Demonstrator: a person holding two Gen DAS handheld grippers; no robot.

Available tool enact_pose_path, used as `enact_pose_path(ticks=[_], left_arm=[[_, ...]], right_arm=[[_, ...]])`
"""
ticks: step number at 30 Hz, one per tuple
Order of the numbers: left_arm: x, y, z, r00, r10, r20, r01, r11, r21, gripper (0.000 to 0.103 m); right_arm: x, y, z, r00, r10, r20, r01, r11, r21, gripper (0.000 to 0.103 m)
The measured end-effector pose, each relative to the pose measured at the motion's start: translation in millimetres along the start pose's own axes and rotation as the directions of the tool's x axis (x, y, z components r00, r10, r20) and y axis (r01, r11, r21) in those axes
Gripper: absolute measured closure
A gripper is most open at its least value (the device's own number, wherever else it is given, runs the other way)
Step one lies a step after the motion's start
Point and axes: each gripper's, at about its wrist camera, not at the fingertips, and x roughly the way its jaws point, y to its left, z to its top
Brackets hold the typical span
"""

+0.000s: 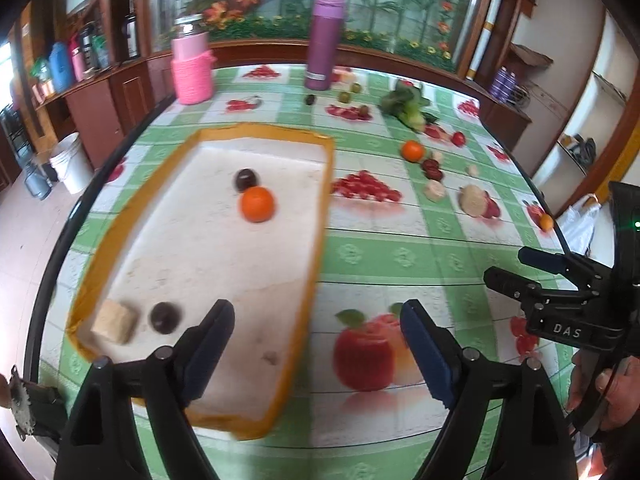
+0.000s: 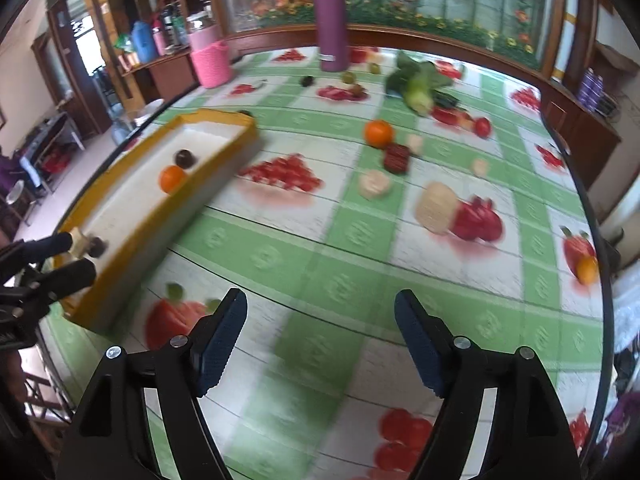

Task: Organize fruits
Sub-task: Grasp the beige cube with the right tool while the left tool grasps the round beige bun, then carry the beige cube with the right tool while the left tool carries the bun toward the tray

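A yellow-rimmed white tray [image 1: 320,216] [image 2: 224,160] lies on the left of the table. It holds an orange [image 1: 257,204] [image 2: 172,178], two dark plums [image 1: 246,179] [image 1: 165,317] and a beige block [image 1: 114,322]. My left gripper [image 1: 318,354] is open and empty over the tray's near right edge. My right gripper [image 2: 320,344] is open and empty above the tablecloth; it also shows in the left wrist view [image 1: 516,268]. Loose on the table are another orange [image 1: 413,151] [image 2: 378,133], a dark red fruit [image 2: 397,157], pale pieces [image 2: 374,185] and a small orange [image 2: 587,269] by the right edge.
A purple flask [image 1: 323,44] [image 2: 331,22] and a pink wrapped jar [image 1: 191,66] [image 2: 210,60] stand at the back. Green leafy vegetables [image 1: 408,106] [image 2: 420,84] and small green fruits [image 2: 348,77] lie near them. The cloth bears printed fruit pictures. Cabinets surround the table.
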Motion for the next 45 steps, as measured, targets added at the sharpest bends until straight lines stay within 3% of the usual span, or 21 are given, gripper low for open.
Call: enact_pose_path(ticks=[7, 17, 19, 20, 21, 23, 29, 32, 34, 35, 37, 45], left_arm=[[13.5, -46.4, 7.3, 0.999, -0.018, -0.031, 0.022, 0.994, 0.109, 0.013], [45.2, -79.6, 26.2, 0.997, 0.020, -0.068, -0.008, 0.985, 0.172, 0.013], [54.2, -85.7, 33.2, 0.997, 0.029, -0.071, -0.016, 0.984, 0.179, 0.013], [59.1, -88.3, 36.9, 0.997, 0.034, -0.073, -0.021, 0.983, 0.181, 0.013], [65.0, -92.1, 41.5, 0.997, 0.037, -0.074, -0.023, 0.983, 0.183, 0.013], [76.6, -99.3, 51.2, 0.997, 0.039, -0.072, -0.025, 0.982, 0.189, 0.013], [120.0, -120.8, 81.7, 0.998, 0.019, -0.064, -0.007, 0.983, 0.181, 0.014], [146.9, -129.4, 92.2, 0.996, 0.007, -0.092, 0.009, 0.984, 0.177, 0.031], [162.1, -133.2, 95.1, 0.993, -0.009, -0.118, 0.029, 0.986, 0.166, 0.053], [164.9, -135.4, 95.9, 0.995, 0.000, -0.099, 0.016, 0.985, 0.169, 0.053], [166.7, -140.7, 97.2, 0.998, -0.013, -0.067, 0.026, 0.982, 0.189, 0.074], [143.6, -129.3, 89.2, 0.993, -0.096, -0.071, 0.105, 0.984, 0.146, 0.074]], right_arm=[[8.2, -61.6, 4.9, 0.999, -0.028, 0.021, 0.026, 0.992, 0.121, 0.027], [67.6, -96.8, 60.8, 0.999, 0.038, 0.020, -0.040, 0.988, 0.150, 0.027], [78.0, -95.6, 65.0, 0.999, 0.038, -0.001, -0.037, 0.991, 0.129, 0.039], [83.3, -93.1, 65.5, 0.999, 0.044, -0.018, -0.042, 0.993, 0.107, 0.055], [84.6, -90.7, 64.8, 0.999, 0.044, -0.018, -0.042, 0.995, 0.087, 0.062], [80.4, -89.9, 62.7, 1.000, 0.020, -0.002, -0.020, 0.998, 0.066, 0.062], [36.4, -124.0, 41.6, 0.997, -0.009, 0.082, -0.006, 0.982, 0.188, 0.062], [24.0, -136.4, 29.7, 0.996, -0.025, 0.084, 0.006, 0.975, 0.221, 0.062], [19.7, -143.5, 22.6, 0.997, -0.026, 0.078, 0.006, 0.970, 0.244, 0.062], [17.8, -146.3, 19.1, 0.997, -0.019, 0.080, -0.003, 0.966, 0.259, 0.062], [16.3, -147.8, 16.6, 0.997, -0.014, 0.080, -0.008, 0.961, 0.275, 0.061], [9.3, -135.3, 5.8, 0.996, 0.016, 0.086, -0.040, 0.960, 0.276, 0.061]])
